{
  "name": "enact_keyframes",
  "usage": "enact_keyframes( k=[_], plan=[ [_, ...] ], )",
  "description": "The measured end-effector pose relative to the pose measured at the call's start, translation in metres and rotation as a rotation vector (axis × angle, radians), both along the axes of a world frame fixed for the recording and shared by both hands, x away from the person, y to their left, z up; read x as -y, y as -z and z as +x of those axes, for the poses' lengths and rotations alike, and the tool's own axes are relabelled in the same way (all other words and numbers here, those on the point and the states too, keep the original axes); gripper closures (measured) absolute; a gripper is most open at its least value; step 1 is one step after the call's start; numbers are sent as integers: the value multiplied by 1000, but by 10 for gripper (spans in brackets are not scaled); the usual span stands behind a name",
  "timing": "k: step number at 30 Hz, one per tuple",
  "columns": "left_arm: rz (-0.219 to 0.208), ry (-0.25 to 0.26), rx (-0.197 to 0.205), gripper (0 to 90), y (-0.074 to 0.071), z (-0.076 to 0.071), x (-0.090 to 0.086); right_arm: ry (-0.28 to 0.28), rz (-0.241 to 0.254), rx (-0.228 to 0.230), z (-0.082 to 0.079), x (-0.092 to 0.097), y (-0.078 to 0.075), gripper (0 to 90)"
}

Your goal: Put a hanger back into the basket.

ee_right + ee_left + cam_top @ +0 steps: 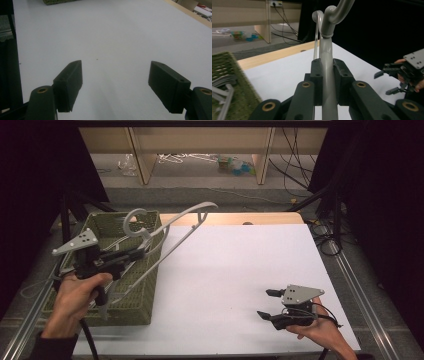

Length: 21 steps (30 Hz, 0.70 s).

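Hanger [170,227], clamped by the left tool [141,251] over the basket [145,295], could be snagged on its rim; the right tool [267,306] is held open.

No words, numbers, labels or brand marks can be read on anything here. The clutter on the floor beyond the table [240,270] may bear print, but it is too small and blurred to tell.

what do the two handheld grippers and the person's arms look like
Both the left gripper and the right gripper are black, with blocky jaws, brass-coloured pivot pins and a grey three-cornered plate on top. A black cable trails from each. The left forearm has a dark sleeve.
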<state>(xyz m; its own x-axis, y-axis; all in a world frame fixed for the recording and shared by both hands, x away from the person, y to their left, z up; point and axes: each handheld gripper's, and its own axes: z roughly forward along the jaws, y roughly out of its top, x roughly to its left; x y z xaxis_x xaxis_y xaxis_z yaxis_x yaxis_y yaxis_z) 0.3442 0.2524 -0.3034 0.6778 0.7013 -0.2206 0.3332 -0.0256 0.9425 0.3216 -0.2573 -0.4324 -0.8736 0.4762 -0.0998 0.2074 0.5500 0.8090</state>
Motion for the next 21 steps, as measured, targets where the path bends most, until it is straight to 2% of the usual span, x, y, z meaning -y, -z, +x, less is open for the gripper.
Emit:
enact_keyframes(
  k=[5,6,9,11,14,16,18,21],
  plan=[
    [7,-46,7,790,-3,4,-21,0,4,4,0,-1,1,286],
    [18,-59,15,789,-4,5,-27,-2,-2,0,0,0,1,286],
    [88,-86,56,790,-6,11,-43,1,5,6,1,-2,2,286],
    [71,-138,21,790,-7,12,-54,-4,-3,-4,1,-2,2,287],
    [69,-160,13,789,-6,15,-62,-3,-8,-5,1,-2,2,286],
    [83,-186,14,790,-3,19,-67,-4,-6,-10,1,-3,2,286],
    [126,-209,16,790,1,24,-75,-4,-6,-9,1,-3,2,286],
    [134,-222,14,790,5,29,-80,-6,-5,-9,1,-3,2,286]
  ],
)
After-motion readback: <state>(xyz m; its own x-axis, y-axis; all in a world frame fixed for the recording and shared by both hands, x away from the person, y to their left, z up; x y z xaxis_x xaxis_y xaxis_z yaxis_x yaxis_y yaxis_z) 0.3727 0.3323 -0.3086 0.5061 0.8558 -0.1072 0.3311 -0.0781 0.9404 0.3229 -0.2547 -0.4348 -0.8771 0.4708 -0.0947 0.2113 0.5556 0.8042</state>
